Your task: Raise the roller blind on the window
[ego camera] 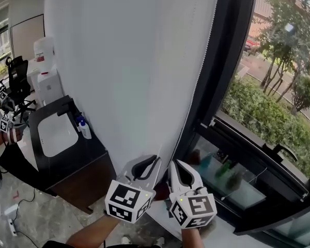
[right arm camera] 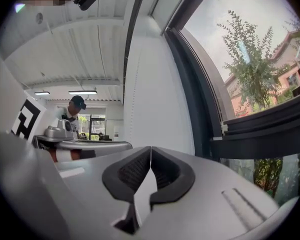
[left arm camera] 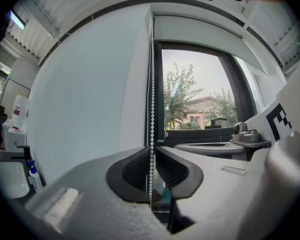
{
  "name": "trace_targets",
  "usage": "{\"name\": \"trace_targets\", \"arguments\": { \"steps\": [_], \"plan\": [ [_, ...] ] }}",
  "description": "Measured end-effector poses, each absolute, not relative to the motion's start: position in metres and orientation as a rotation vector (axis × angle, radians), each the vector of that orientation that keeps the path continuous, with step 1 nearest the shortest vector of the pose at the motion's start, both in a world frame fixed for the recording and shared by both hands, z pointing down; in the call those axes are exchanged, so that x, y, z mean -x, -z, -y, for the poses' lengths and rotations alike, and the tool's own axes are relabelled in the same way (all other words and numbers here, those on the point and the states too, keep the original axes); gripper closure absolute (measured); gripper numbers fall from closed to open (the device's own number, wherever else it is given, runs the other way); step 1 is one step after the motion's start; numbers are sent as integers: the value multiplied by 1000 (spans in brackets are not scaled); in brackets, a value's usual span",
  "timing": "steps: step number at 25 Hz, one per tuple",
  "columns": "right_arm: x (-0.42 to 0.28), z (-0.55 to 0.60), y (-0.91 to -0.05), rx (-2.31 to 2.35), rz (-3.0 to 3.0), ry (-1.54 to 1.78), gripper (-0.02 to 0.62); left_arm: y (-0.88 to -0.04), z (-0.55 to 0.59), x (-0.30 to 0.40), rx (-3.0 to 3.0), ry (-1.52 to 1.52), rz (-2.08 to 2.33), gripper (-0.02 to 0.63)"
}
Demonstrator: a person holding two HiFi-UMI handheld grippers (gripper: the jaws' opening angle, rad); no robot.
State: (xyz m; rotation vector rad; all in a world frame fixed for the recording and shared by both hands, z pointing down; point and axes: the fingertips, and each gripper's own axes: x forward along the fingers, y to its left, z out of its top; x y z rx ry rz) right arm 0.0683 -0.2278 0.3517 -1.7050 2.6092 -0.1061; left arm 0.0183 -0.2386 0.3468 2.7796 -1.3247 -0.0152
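Note:
The roller blind [left arm camera: 200, 31] sits rolled high at the top of the window [left arm camera: 197, 96]. Its white bead chain [ego camera: 195, 94] hangs along the dark frame beside the white wall. In the left gripper view, one strand of the bead chain [left arm camera: 152, 99] runs between the jaws of my left gripper [left arm camera: 152, 151], which stand slightly apart and open around it. My right gripper [right arm camera: 150, 154] is just right of the left gripper [ego camera: 156, 158] in the head view. Its jaws meet at the tips, nipping a thin pale strand. Another strand of the bead chain [right arm camera: 134, 109] hangs to its left.
A black counter [ego camera: 88, 161] with a white sink [ego camera: 57, 133] and a small bottle [ego camera: 84, 129] stands left of the wall. Behind it are a water dispenser [ego camera: 46, 71] and an office chair [ego camera: 18, 81]. A person [right arm camera: 76, 111] stands across the room. The window sill [ego camera: 232, 190] holds small items.

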Motion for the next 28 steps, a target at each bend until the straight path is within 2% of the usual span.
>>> {"name": "trace_targets", "arguments": {
  "steps": [9,15,28],
  "plan": [
    [-49,215,-356,1763,-2613,90,589,-357,218,-13,-2800,-50,1271,560],
    [-40,207,-362,1799,-2612,95,590,-364,212,-4,-2786,-87,1284,601],
    [-29,198,-365,1815,-2620,103,591,-368,205,4,-2793,-117,1270,603]
  ]
}}
